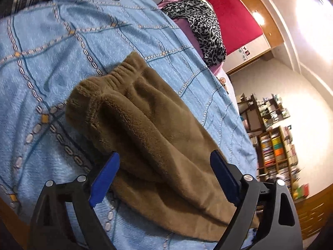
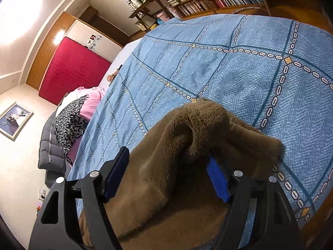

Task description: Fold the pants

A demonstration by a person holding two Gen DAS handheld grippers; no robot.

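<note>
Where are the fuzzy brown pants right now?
The brown pants lie on the blue bedspread, low in the middle of both wrist views, between each gripper's open jaws. The leopard-print cloth sits farther up the bed.

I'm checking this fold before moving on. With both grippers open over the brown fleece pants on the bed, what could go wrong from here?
1. In the right wrist view, fleece of the brown pants drapes over one finger of the right gripper; pulling back may drag the fold open.
2. The left gripper straddles the pants' edge, so it may snag likewise.
3. The fold looks lumpy on the blue bedspread and may slump.
</note>
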